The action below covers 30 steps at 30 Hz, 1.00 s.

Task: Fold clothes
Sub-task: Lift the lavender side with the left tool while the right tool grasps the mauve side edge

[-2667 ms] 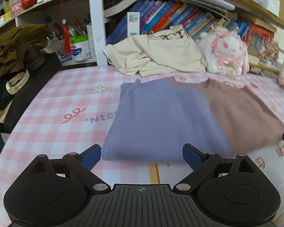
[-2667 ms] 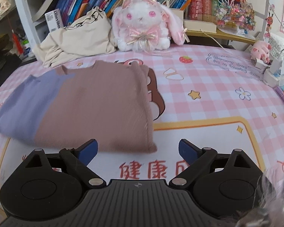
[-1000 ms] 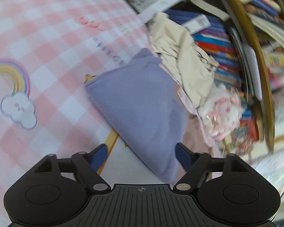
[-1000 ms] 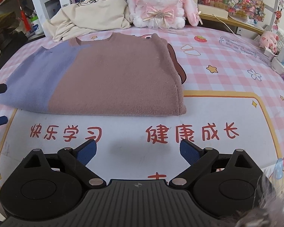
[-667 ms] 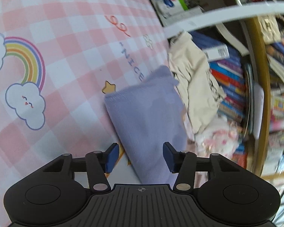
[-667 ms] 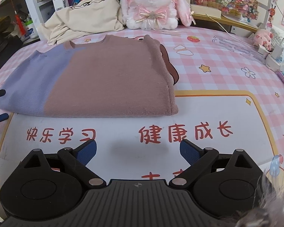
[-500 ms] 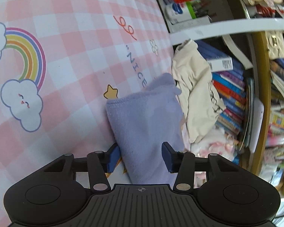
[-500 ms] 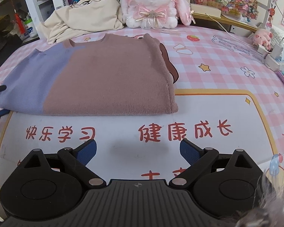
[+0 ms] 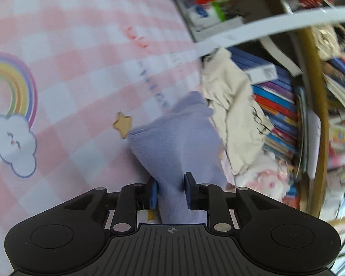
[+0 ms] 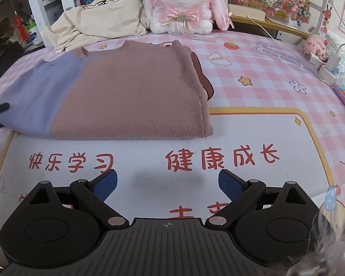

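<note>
**Q:** Gripper positions first, please: what is each one doing?

**A:** Left gripper (image 9: 170, 192) is clamped on the lavender end of a two-tone sweater (image 10: 117, 96), its blue pads (image 9: 153, 193) pinching a bunched ridge of the knit. Right gripper (image 10: 168, 184) hangs with its fingers spread wide and nothing between them, above the white printed panel of the tabletop (image 10: 276, 87), in front of the sweater and not touching it.

**Q:** Where is the sweater, and how does it lie?

**A:** It rests flat on the pink checked tabletop as a tidy rectangle, lavender on the left, dusty brown on the right. No sleeves stick out; a darker flap shows at its right edge. Near the left gripper the lavender edge shows stacked layers of knit.

**Q:** How far along is the folding?

**A:** Judging by that shape, the early folds look done. The grip on the lavender end suggests a fold across toward the brown side is about to come; that remains to be done.

**Q:** Anything else nearby?

**A:** Behind the sweater lies a crumpled cream garment (image 10: 99, 20), apparently unfolded, beside a white plush rabbit (image 10: 184, 4), with bookshelves (image 9: 278, 105) beyond.
</note>
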Each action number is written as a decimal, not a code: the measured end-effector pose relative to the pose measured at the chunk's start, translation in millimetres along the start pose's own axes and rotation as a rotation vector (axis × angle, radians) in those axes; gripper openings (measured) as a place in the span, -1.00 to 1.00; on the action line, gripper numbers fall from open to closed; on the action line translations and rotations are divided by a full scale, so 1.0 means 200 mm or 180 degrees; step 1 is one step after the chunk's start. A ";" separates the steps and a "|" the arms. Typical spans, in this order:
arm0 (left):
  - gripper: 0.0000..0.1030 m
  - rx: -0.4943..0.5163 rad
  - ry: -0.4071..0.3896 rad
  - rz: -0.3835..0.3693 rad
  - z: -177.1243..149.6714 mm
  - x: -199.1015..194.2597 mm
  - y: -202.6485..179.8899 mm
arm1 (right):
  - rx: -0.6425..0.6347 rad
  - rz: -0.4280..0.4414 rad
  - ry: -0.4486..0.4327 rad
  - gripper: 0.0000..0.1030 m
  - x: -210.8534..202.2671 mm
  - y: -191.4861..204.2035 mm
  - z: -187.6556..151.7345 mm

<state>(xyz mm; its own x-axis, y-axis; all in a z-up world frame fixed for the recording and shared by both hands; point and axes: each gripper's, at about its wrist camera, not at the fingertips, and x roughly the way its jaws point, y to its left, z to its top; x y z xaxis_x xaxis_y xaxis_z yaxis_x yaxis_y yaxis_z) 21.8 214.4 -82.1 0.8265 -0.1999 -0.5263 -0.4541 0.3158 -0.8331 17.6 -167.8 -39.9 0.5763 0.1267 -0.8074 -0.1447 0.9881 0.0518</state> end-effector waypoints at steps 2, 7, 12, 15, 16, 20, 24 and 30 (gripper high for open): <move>-0.49 -0.0036 0.0008 0.0016 0.01 0.02 0.01 | 0.0001 -0.0005 0.0007 0.85 0.00 0.00 0.00; -0.47 -0.0186 -0.0039 -0.0077 0.00 0.07 0.04 | -0.0020 -0.0025 0.0012 0.85 0.01 0.01 0.01; -0.46 -0.0225 -0.0078 -0.0140 0.00 0.08 0.05 | -0.0001 -0.0048 -0.0006 0.85 0.01 0.00 0.03; -0.48 -0.0265 -0.0096 -0.0156 0.00 0.08 0.05 | 0.0020 -0.0037 -0.0043 0.85 0.00 0.00 0.04; -0.50 -0.0257 -0.0103 -0.0156 0.00 0.08 0.05 | 0.0016 -0.0029 -0.0048 0.85 -0.01 0.00 0.04; -0.66 -0.0246 -0.0092 -0.0126 0.00 0.08 0.06 | -0.0033 -0.0014 -0.0034 0.85 -0.01 0.01 0.04; -0.72 -0.0229 -0.0053 -0.0101 0.00 0.07 0.07 | -0.0061 -0.0017 -0.0070 0.85 -0.01 0.00 0.05; -0.72 -0.0211 -0.0019 -0.0091 0.01 0.05 0.08 | 0.0052 -0.0050 -0.0245 0.82 0.04 -0.10 0.20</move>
<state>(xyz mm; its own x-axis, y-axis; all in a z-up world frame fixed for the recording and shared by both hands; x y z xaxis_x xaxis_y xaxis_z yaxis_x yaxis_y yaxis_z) 24.3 219.7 -100.3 0.8413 -0.2023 -0.5013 -0.4512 0.2480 -0.8573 57.8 -183.5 -24.4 0.6387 0.1168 -0.7606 -0.1223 0.9913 0.0495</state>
